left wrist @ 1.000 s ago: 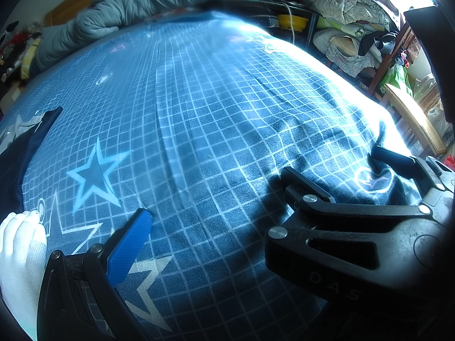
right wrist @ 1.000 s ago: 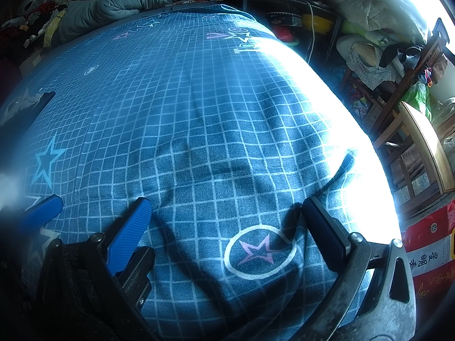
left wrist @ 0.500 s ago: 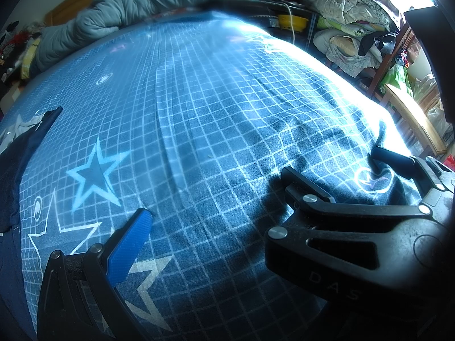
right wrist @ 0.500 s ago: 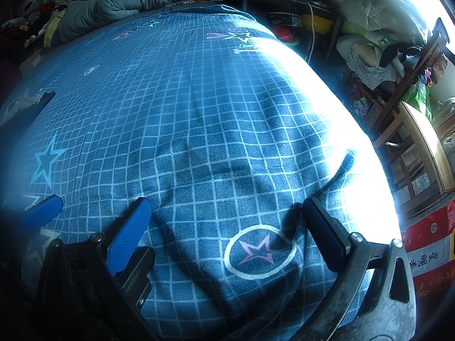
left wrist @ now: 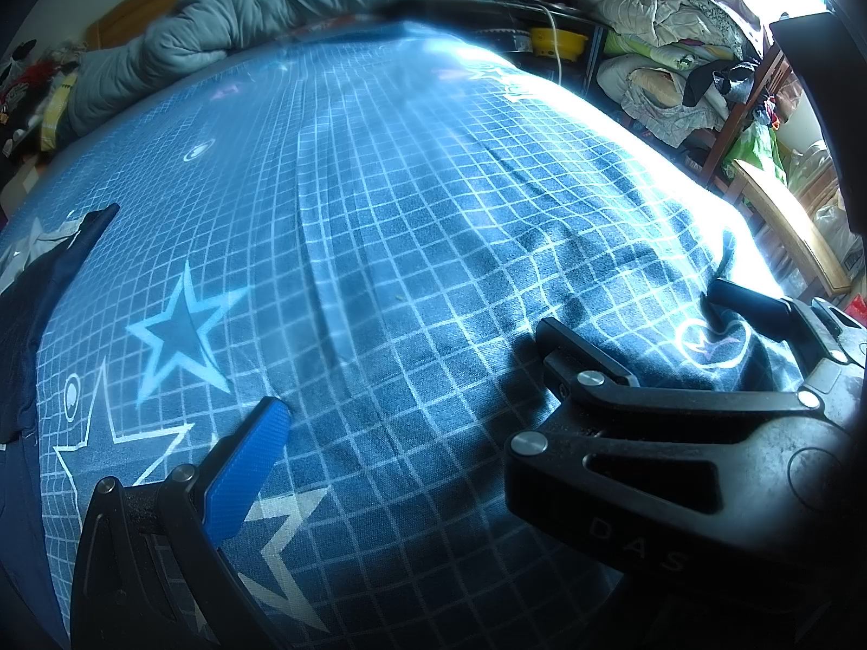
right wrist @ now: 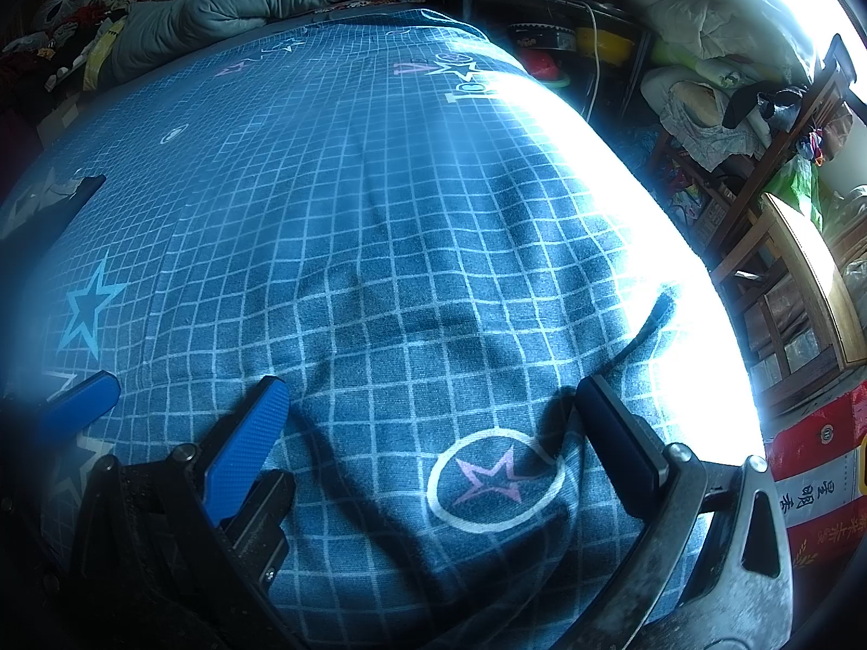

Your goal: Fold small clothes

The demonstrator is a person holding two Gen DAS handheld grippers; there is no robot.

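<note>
A dark navy garment [left wrist: 32, 325] lies at the left edge of the blue checked bedsheet [left wrist: 406, 189], partly cut off by the frame; it also shows far left in the right wrist view [right wrist: 49, 211]. My left gripper [left wrist: 422, 433] rests open on the sheet. Its blue finger [left wrist: 249, 466] shows, and the other is hidden behind the right gripper's black body [left wrist: 650, 460]. My right gripper [right wrist: 433, 411] stands open over a circled pink star print, with only sheet between its pads. Neither gripper touches the garment.
A grey-green duvet [left wrist: 244, 27] is bunched along the far side of the bed. The bed's sunlit edge drops off to the right, beside shelves piled with bedding [left wrist: 666, 5], a wooden chair [right wrist: 802, 281] and a red box [right wrist: 813, 482].
The white-gloved hand at the lower left of the left wrist view a second ago is gone. More of the navy garment shows there. Both grippers stay put.
</note>
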